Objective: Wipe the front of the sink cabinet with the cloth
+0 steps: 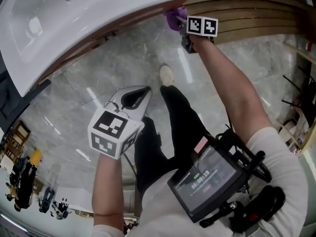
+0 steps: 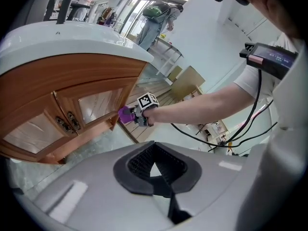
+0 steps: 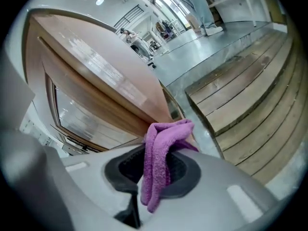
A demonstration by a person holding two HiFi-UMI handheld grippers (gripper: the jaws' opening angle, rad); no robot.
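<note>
Two grippers in view. Right gripper (image 3: 162, 154) clamped on purple cloth (image 3: 158, 170), cloth up against corner of wooden cabinet (image 3: 103, 97) front, just under white sink (image 1: 103, 19) rim. Left gripper (image 2: 155, 170) well apart from cabinet, over grey floor (image 1: 94, 80), jaws together, probably nothing pinched, kinda hard to see.

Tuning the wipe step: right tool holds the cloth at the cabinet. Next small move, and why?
Probably sweep the right tool leftward along the wood. It grips the purple cloth at the right end of the sink cabinet, so most of the front lies to its left. The left tool is shut, empty.
</note>
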